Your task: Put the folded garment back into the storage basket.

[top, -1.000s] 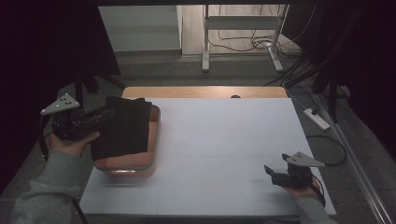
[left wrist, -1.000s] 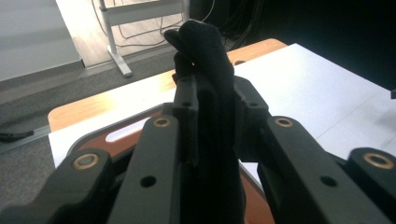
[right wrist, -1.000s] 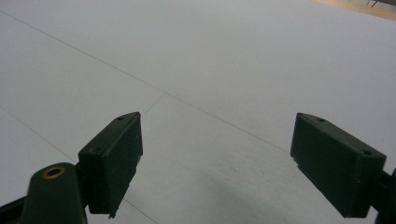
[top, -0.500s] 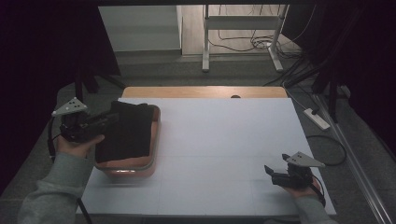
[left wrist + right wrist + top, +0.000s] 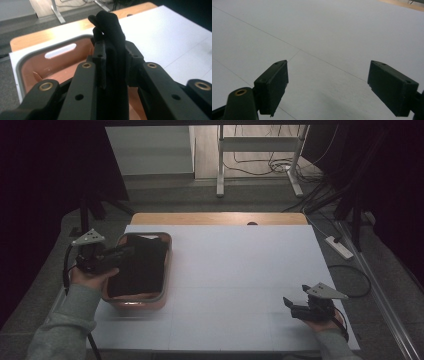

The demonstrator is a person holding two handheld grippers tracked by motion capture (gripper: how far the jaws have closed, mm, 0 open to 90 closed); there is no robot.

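Left of frame: left gripper [image 5: 120, 254] clamping black cloth [image 5: 110, 27] over orange tray [image 5: 165, 265]; lower right, right gripper [image 5: 337, 87] resting on white table [image 5: 240, 270], jaws gaping.

Matt black cloth [image 5: 110, 27], smooth tray [image 5: 30, 72]

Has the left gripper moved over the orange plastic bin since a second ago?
Yes. The left gripper has pulled back toward the bin's left edge, holding the black cloth.

No readable text, label, brand, number or sign is showing anywhere in these views: nothing on the table cover, the tray, the dark cloth or the grippers is carrying writing.
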